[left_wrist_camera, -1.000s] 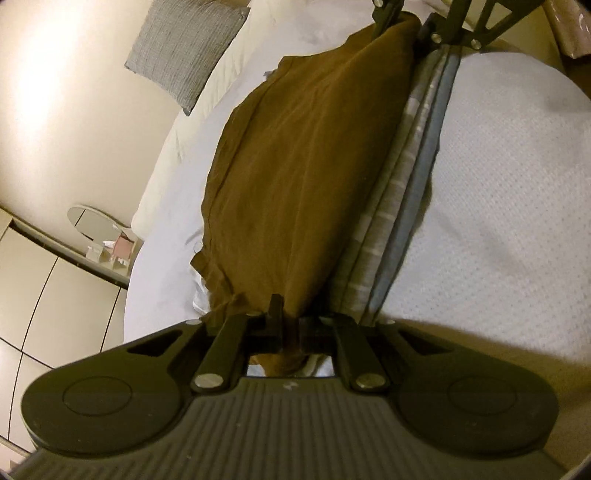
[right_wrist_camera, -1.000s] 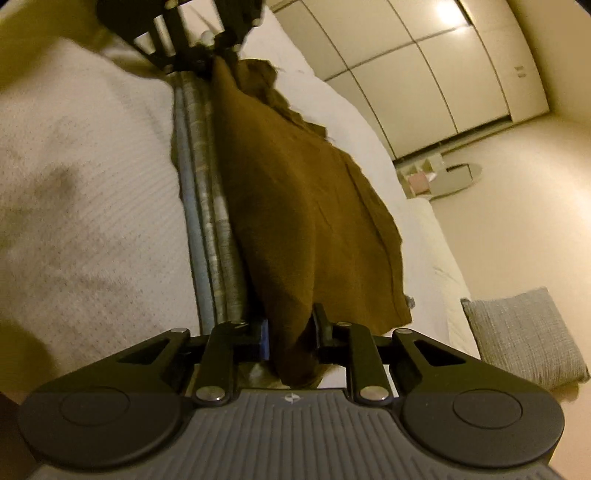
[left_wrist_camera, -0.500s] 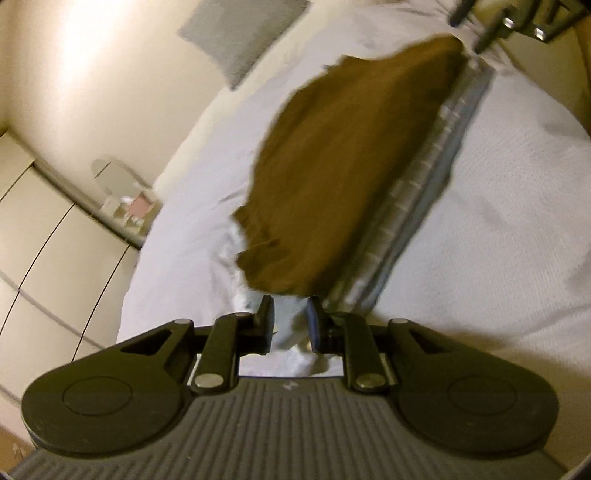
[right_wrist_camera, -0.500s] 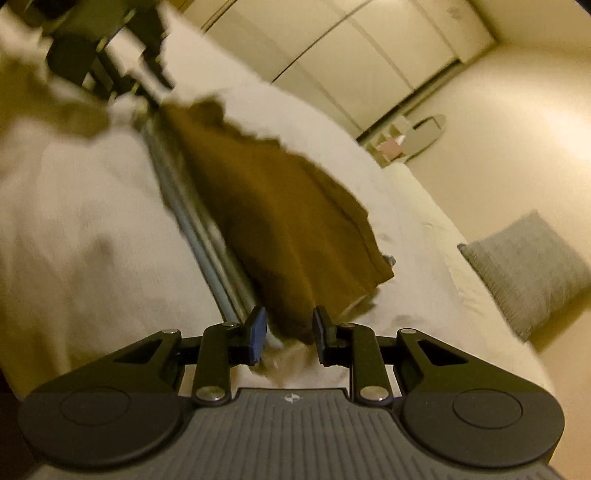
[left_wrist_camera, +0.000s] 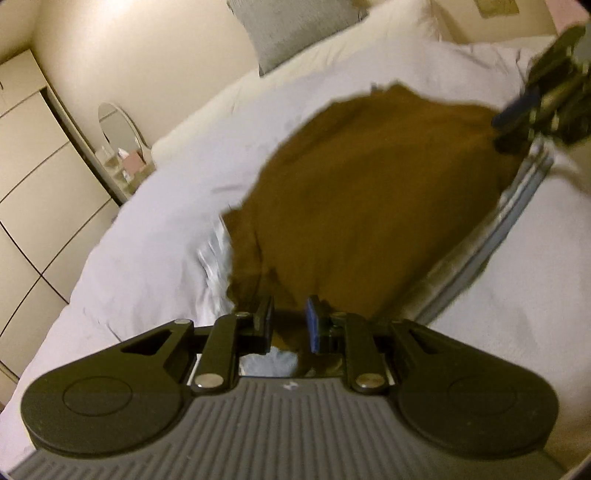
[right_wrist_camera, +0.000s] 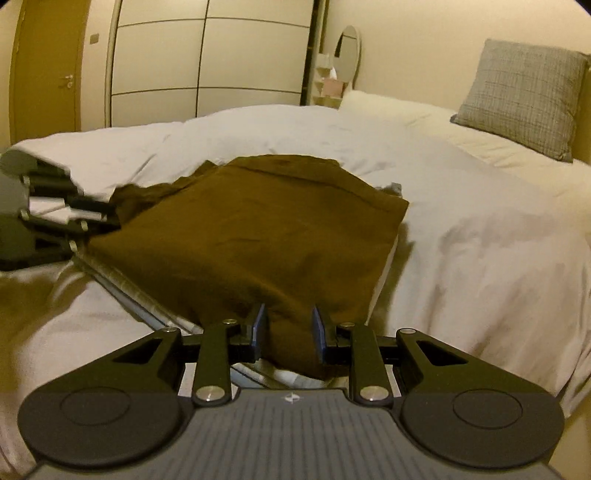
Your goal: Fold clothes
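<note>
A brown garment [left_wrist_camera: 369, 192] [right_wrist_camera: 258, 236] lies folded flat on the white bed [left_wrist_camera: 155, 236] [right_wrist_camera: 480, 229], on top of a grey striped cloth [left_wrist_camera: 513, 218] [right_wrist_camera: 133, 291] that shows along one edge. My left gripper [left_wrist_camera: 290, 323] is open just above the garment's near end, nothing between its fingers. My right gripper [right_wrist_camera: 288, 326] is open over the opposite end, the brown cloth lying loose beneath the gap. Each gripper appears blurred at the edge of the other's view, the right gripper's fingers [left_wrist_camera: 517, 114] at top right and the left gripper's fingers [right_wrist_camera: 74, 218] at far left.
A grey pillow [right_wrist_camera: 524, 96] [left_wrist_camera: 295, 29] leans at the head of the bed. A small shelf with an oval mirror [right_wrist_camera: 347, 51] [left_wrist_camera: 118, 129] stands beside a panelled wardrobe [right_wrist_camera: 207, 59]. A door [right_wrist_camera: 44, 70] is at far left.
Both grippers let go of the brown garment's ends and opened. The garment dropped flat onto the bed. Both grippers have pulled back and turned.
</note>
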The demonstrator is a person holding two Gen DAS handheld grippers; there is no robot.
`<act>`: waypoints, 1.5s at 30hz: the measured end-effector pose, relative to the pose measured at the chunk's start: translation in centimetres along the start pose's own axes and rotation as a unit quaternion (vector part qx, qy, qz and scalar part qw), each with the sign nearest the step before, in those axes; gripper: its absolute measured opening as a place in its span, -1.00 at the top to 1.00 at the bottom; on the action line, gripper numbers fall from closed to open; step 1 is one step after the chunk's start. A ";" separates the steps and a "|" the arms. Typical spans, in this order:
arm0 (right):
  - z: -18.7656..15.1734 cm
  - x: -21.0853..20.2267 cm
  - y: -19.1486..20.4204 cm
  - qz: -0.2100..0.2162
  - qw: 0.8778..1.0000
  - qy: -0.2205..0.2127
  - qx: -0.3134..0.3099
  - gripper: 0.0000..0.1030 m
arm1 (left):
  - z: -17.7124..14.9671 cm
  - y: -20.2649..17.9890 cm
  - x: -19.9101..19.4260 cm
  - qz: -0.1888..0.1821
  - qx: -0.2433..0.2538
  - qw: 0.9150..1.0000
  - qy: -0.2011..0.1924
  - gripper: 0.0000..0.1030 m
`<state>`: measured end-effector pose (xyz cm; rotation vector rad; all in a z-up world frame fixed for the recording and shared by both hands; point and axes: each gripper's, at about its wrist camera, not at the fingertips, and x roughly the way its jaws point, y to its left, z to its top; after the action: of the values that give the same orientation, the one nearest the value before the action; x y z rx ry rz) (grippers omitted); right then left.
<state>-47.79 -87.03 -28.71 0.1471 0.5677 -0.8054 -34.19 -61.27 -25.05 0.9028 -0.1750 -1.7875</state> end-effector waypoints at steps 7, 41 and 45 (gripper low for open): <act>-0.7 -1.8 -0.2 -0.006 0.999 -0.007 0.041 0.51 | -0.4 0.9 -1.1 0.003 -0.056 0.998 0.018 0.68; -0.8 -14.9 5.6 -0.036 0.983 -0.011 0.178 -0.73 | -1.5 -0.4 -18.8 -0.041 -0.307 0.950 -0.028 -0.97; -0.7 -15.4 6.6 -0.040 0.983 0.006 0.179 -0.73 | -1.5 -0.8 -19.6 -0.040 -0.301 0.953 -0.022 -0.97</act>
<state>-51.91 -72.39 -21.69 0.4609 0.4377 -0.9821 -31.10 -43.66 -16.87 0.4329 0.3694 -1.7842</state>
